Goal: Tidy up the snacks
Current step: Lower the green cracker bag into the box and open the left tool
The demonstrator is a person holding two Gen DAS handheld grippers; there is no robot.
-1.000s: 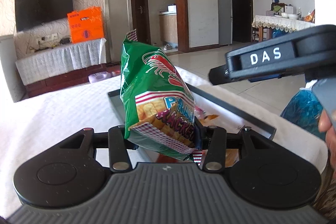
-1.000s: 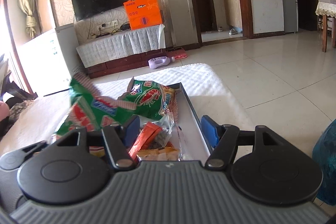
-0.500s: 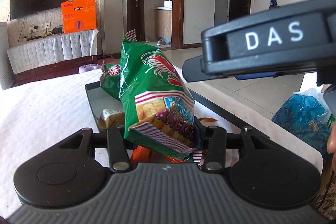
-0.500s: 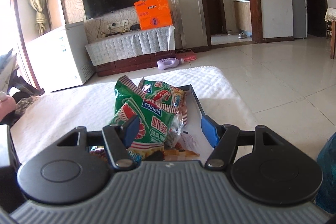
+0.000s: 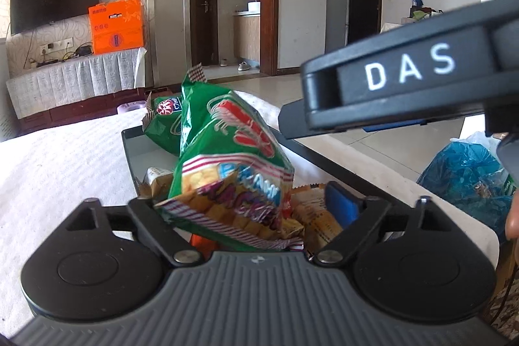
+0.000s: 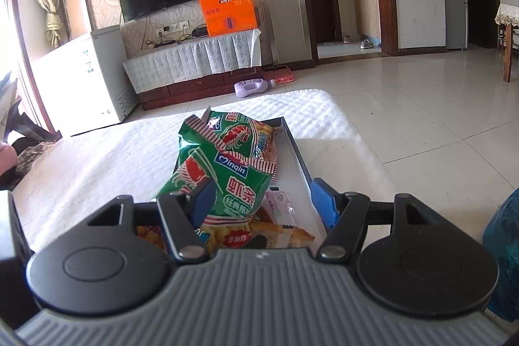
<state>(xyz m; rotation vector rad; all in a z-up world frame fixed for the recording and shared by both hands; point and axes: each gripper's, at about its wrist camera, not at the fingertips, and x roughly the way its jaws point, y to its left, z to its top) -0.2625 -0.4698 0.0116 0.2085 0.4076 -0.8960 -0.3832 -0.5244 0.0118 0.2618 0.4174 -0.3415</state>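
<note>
The left gripper (image 5: 243, 200) has its jaws opening, and a green cracker bag (image 5: 227, 171) stands between them. The bag leans toward the left jaw, its checked bottom seam lying against or just beside that finger; whether it touches cannot be told. The right finger's blue pad (image 5: 340, 205) stands clear of the bag, with a gap in which orange-yellow packets (image 5: 311, 216) show. The bag's top rises well above the jaws and tilts away from the camera. Beyond it, past the fingertips, a second green bag (image 5: 162, 125) lies in the far end of the dark tray (image 5: 129, 148). The tray sits on a white cloth (image 5: 65, 158) that runs out to the left of the jaws.

The right gripper (image 6: 259, 200) has its jaws standing apart, nothing pressed between the pads. A green bag (image 6: 240, 180) lies in the tray (image 6: 296, 151), close against the left finger (image 6: 202, 200) and partly behind it; contact cannot be told. The right pad (image 6: 322, 203) is well clear of the bag, near the tray's right wall. A pale pink packet (image 6: 279, 200) and yellow packets (image 6: 279, 232) lie low between the jaws. Another green bag (image 6: 240, 132) lies beyond the fingertips, farther up the tray.

In the left view the right gripper's body, marked DAS (image 5: 408, 67), hangs above and right of the jaws.
</note>
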